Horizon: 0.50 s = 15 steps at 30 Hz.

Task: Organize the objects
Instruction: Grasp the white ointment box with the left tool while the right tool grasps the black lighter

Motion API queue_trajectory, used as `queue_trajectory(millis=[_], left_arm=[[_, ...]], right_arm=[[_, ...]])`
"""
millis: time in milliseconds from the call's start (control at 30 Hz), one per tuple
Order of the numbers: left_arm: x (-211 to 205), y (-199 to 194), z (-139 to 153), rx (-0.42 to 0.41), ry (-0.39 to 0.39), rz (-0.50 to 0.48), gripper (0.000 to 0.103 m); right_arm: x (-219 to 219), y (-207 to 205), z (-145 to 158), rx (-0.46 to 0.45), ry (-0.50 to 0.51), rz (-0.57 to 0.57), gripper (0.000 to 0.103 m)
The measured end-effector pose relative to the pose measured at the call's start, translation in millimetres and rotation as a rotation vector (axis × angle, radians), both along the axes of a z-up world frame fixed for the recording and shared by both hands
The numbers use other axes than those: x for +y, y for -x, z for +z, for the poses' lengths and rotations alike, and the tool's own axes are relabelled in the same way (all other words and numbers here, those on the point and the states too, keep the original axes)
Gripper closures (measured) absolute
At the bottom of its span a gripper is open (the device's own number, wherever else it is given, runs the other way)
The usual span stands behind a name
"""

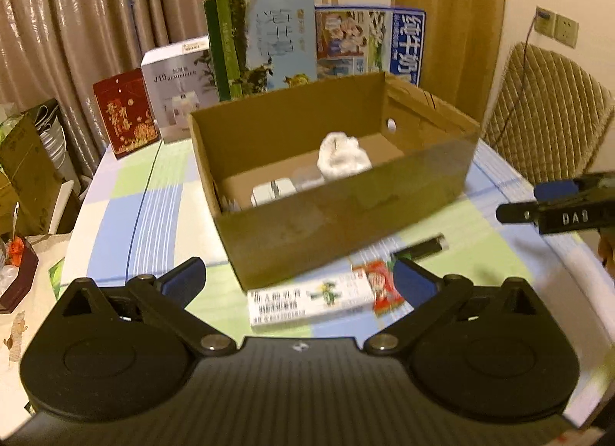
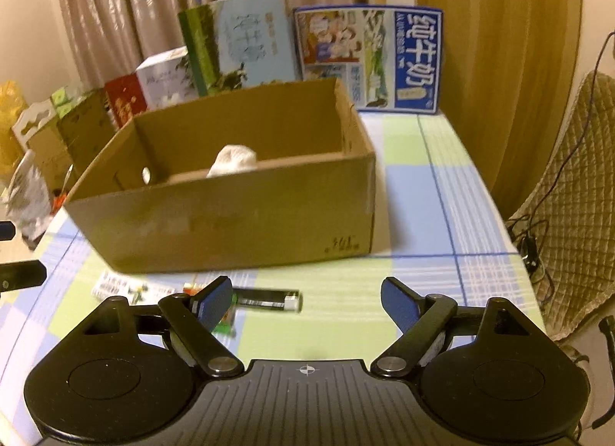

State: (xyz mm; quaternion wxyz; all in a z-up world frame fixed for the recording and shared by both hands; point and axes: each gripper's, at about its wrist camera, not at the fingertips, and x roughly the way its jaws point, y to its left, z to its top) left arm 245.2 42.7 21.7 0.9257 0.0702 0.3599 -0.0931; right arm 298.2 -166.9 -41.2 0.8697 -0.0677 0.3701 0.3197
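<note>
While both tools hang empty over the checked worktop (image 1: pixel 153 196), three loose things lie just before the open brown cardboard box (image 1: pixel 346 211): a flat white printed carton (image 1: pixel 307 302), a small red crinkly snack sachet (image 1: pixel 380 284) touching its end, and a slim black cylinder with a pale tip (image 2: pixel 269 299), perhaps a lighter or pen. The left hand-held gripper (image 1: pixel 300 280) stands spread wide above the carton; the right hand-held gripper (image 2: pixel 307 302) is also well parted, nothing between its fingers, with the cylinder lying just ahead. The carton looks light and stiff, best pinched across its narrow width. The cylinder may roll, so take it mid-length. The sachet is soft and slippery.
</note>
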Motion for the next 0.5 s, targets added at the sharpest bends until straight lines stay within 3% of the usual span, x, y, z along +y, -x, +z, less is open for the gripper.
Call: queue_trajectory(millis=[500], left_arm=[[27.5,15.6,-58.9,0.077,-0.128,-0.116,0.001]], right_arm=[[9.5,10.4,-23.9,0.014,0.091,0.119,0.02]])
